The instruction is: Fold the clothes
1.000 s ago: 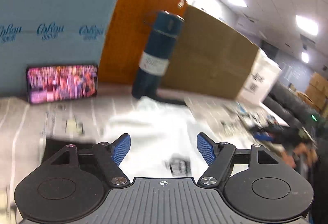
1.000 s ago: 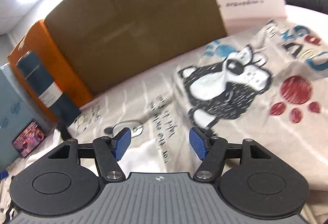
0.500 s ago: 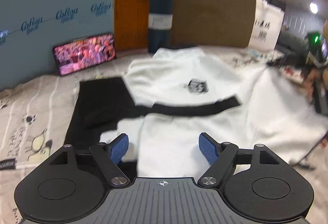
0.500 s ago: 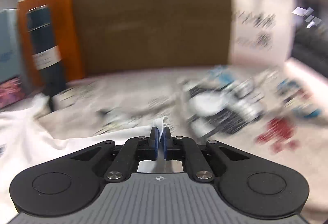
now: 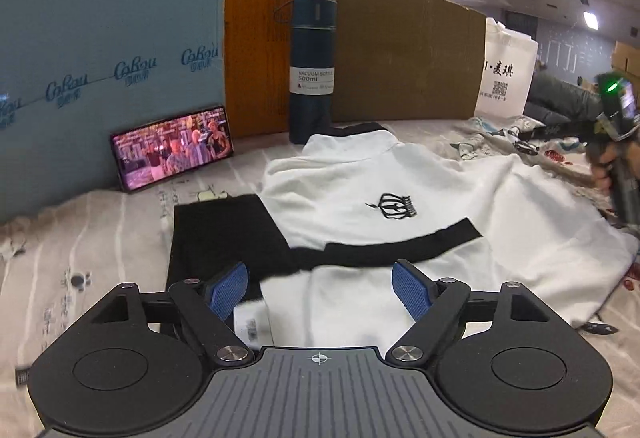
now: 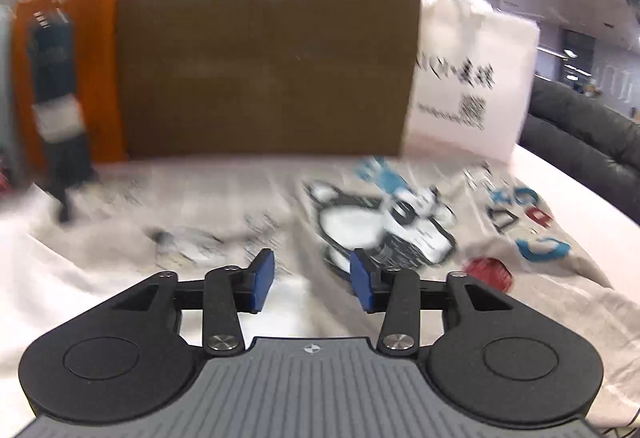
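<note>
**Shirt spread on the printed sheet, both grippers empty**

We look across a bed-like surface covered by a pale cartoon-printed sheet (image 5: pixel 100 238), backed by a blue foam board (image 5: pixel 108 69), an orange cardboard panel (image 5: pixel 256 49) and a brown cardboard panel (image 5: pixel 404 57), with an office ceiling above.

The right wrist view is smeared by motion blur: the print on the sheet, the lettering on the white paper bag (image 6: pixel 472 85) and the dark blue vacuum bottle (image 6: pixel 60 109) at far left are all hard to read there. Only a plain white strip at the near left of that view hints at the garment.

The left wrist view is sharp and shows what the other does not: the white shirt with black trim and a small black crest (image 5: pixel 392 205) lies spread in the middle, its collar end far, just beside the bottle's base, one black sleeve to the left. A phone with a lit screen (image 5: pixel 172 149) leans on the foam board. At the far right edge, a hand on the other tool is cut off.

The left gripper (image 5: pixel 320 284) stands wide apart over the near hem, holding nothing. The right gripper (image 6: pixel 312 280) is parted too, with nothing between its blue pads.
</note>
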Tool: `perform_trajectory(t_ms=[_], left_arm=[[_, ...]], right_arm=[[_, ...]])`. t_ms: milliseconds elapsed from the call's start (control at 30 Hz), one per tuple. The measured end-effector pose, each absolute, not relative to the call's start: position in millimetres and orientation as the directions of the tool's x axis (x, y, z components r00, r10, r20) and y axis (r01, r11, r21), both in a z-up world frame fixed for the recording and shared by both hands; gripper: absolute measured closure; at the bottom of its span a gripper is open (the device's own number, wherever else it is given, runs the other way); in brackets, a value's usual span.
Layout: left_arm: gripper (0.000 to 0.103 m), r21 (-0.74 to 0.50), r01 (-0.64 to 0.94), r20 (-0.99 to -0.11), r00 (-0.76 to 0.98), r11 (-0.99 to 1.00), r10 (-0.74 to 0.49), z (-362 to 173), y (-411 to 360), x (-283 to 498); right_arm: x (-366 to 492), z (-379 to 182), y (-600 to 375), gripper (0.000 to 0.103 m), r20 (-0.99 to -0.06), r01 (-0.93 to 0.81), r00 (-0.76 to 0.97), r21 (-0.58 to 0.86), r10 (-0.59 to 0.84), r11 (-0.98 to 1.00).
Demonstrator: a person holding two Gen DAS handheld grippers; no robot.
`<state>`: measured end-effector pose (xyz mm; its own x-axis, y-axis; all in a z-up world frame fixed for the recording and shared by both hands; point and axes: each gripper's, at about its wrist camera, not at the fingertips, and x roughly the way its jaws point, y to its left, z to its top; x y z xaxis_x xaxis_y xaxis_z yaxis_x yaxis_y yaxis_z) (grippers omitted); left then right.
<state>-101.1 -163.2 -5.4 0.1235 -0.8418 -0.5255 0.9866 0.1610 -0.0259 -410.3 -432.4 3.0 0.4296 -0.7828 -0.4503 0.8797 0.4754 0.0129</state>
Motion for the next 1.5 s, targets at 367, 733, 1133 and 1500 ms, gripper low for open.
perform_trajectory(t_ms=[367, 733, 1133, 1500], left_arm=[[0.080, -0.051, 0.999, -0.593, -0.015, 0.018, -0.805, -25.6, -189.6, -105.9], [0.098, -0.049, 0.999, -0.384, -0.016, 0.003, -0.923, 2.9, -137.4, -126.0], [0.098, -0.168, 0.967, -0.182, -0.223, -0.193, -0.958, 15.9, -35.2, -155.4], [0.097, -0.268, 0.863, -0.397, -0.504, -0.428, -0.767, -20.0, 9.0, -171.4]], right_arm=[[-330.3, -0.4, -333.3, 0.031, -0.445, 0.263, 0.894, 0.406, -0.062, 0.875], [-340.4, 0.8, -293.4, 0.094, -0.400, 0.234, 0.913, 0.356, -0.079, 0.905], [-426.3, 28.1, -198.3, 0.095, -0.250, 0.107, 0.968, 0.327, -0.023, 0.939], [-450.3, -32.3, -146.4, 0.095, -0.426, 0.045, 0.892, 0.416, 0.151, 0.908]])
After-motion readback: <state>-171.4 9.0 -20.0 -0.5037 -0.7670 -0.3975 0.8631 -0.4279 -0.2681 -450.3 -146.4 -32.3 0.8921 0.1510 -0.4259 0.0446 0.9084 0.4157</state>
